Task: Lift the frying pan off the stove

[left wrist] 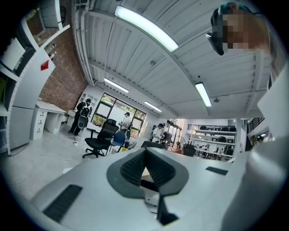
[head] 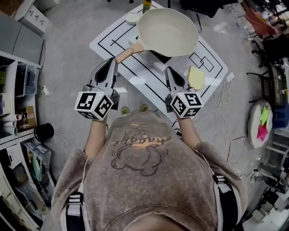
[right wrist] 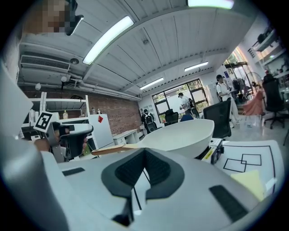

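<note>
Diagonally, the frying pan (head: 168,32) points its handle (head: 127,53) toward left gripper (head: 114,62).

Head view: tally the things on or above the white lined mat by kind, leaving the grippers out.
Frying pan: 1
Stove: 1
Small white dish: 1
Bottle: 1
Yellow pad: 1
Total: 5

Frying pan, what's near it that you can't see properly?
- Stove: head view, the frying pan covers most of it.
- Whether the frying pan rests on the stove: unclear in head view and right gripper view.
- Handle end: head view, left gripper covers it.
- Yellow bottle: cut by head view's top edge.
</note>
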Available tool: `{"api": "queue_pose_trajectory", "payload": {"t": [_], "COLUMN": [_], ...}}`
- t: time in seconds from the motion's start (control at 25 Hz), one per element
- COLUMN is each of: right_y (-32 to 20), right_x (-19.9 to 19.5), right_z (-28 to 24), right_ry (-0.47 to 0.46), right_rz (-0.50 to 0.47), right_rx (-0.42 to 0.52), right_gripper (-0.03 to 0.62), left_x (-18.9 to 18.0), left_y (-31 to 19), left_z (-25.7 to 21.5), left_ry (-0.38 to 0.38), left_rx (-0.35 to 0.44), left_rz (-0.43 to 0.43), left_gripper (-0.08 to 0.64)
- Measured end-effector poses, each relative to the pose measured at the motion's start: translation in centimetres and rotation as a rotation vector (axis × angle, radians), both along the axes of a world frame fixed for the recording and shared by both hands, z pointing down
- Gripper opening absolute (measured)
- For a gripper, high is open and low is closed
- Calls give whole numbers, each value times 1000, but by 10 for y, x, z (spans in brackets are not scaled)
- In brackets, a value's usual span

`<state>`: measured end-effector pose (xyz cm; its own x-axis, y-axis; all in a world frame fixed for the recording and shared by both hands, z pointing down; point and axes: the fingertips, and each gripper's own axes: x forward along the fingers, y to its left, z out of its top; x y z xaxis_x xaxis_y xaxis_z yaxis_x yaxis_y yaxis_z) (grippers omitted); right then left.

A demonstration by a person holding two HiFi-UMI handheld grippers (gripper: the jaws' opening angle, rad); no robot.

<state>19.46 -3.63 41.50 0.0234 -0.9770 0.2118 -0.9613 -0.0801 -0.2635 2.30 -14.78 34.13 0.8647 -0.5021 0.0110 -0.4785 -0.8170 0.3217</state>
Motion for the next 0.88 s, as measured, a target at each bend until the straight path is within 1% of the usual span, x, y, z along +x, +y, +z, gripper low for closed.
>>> {"api": "queue_pose_trajectory", "payload": {"t": [0.16, 0.28, 0.32, 0.36, 0.48, 0.6, 0.68, 0.76, 0.84, 0.88], "right_y": [-3, -5, -6, -8, -14, -18, -19, -20, -20, -20], "right_x": [-1, -3, -3, -4, -9, -10, -10, -11, -12, -13], "right_z": [2, 5, 6, 7, 8, 9, 9, 10, 12, 13], "right_ry": [2, -7, -11, -14, -16, -15, -11, -12, -13, -14], "right_rz": [22, 36, 39, 39, 36, 35, 36, 38, 39, 39], "right_rx": [-1, -2, -4, -6, -4, -4, -9, -14, -21, -24], "right_gripper": [-5, -5, -5, -5, -5, -3, -5, -5, -5, -3], "left_x": [2, 4, 4, 5, 5, 10, 14, 18, 24, 27], "left_y": [-7, -10, -11, -12, -17, -21, -23, -25, -26, -26], "left_z": [0, -2, -3, -5, -6, -4, -5, -7, -6, -4], "left_ry": [8, -2, -4, -5, -20, -42, -43, -41, -67, -93], "left_rx": [-1, -3, -3, -5, -11, -16, -24, -36, -29, -20], "left_rz": [27, 48, 57, 66, 101, 144, 171, 203, 237, 258], "left_gripper": [3, 3, 16, 67, 108, 174, 225, 295, 353, 368]}}
